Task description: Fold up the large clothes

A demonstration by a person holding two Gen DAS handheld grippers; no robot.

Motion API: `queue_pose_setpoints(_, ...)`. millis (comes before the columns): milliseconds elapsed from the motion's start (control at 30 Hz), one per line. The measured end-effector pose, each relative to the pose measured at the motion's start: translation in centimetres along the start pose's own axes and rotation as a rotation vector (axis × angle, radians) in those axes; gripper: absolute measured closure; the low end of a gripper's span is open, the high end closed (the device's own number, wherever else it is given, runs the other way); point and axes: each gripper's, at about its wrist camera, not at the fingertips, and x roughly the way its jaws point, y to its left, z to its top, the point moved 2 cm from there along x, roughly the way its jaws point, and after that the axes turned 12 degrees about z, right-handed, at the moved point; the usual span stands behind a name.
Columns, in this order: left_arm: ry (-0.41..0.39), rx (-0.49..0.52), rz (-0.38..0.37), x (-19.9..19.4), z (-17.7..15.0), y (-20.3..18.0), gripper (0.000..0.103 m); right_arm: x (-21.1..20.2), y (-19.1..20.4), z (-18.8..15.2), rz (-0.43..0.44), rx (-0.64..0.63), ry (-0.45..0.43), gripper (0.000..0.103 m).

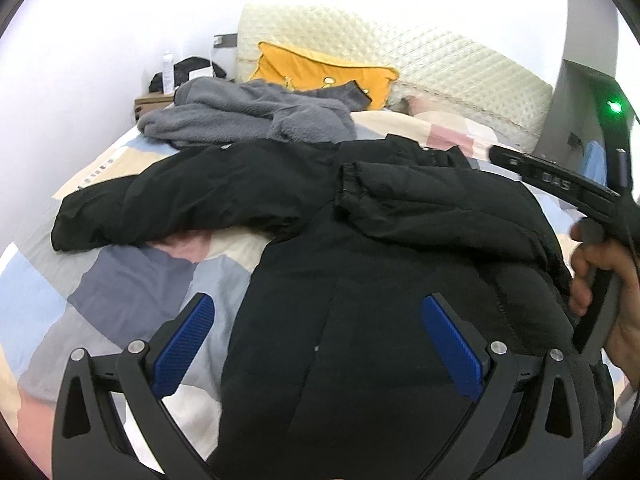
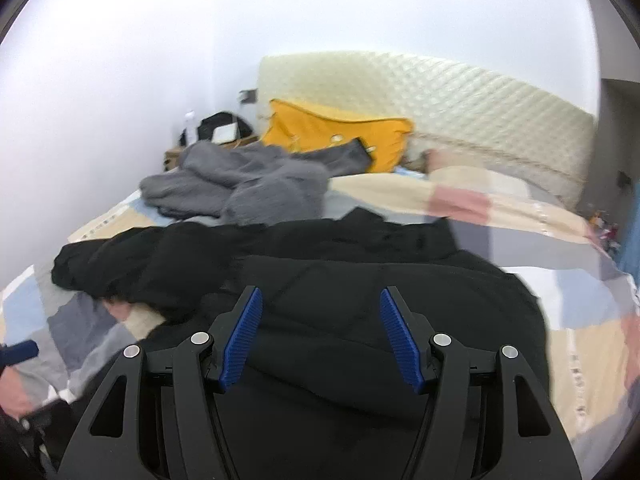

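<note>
Black jacket [image 1: 400, 280] lies spread on the patchwork bedspread [image 1: 132, 280], nearer than the grey fleece [image 1: 248, 116]; one sleeve [image 1: 432, 200] is already folded across the jacket's chest, the other sleeve [image 1: 168, 204] sprawls out to the jacket's left; left gripper [image 1: 318, 344] gapes wide, nothing between the pads, hovering over the jacket's lower body; right gripper [image 2: 322, 336] is released too, empty, above the jacket (hand [image 1: 600, 276] visible beside its right edge); next step, I judge: pinch the loose sleeve near the cuff, lay it flat across the chest, smooth any bulk before halving the body.
</note>
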Motion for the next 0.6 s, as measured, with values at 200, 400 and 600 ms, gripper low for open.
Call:
queue_pose_setpoints(200,-0.033,0.014,-0.052,-1.2,-0.1,-1.7,0.0,-4.3,-4.2,-1.4,-0.063,0.046,-0.06,0.043)
queue_pose_setpoints(400,-0.012,0.026,-0.1,-1.3,-0.6,-3.4,0.0,-7.2,-8.8,-3.4,-0.127,0.106,-0.092,0.043)
queue_pose_setpoints(600,-0.06,0.075,-0.027,-1.8,-0.6,-4.9,0.0,-8.5,-12.3,-6.7,-0.181,0.131,-0.067,0.03)
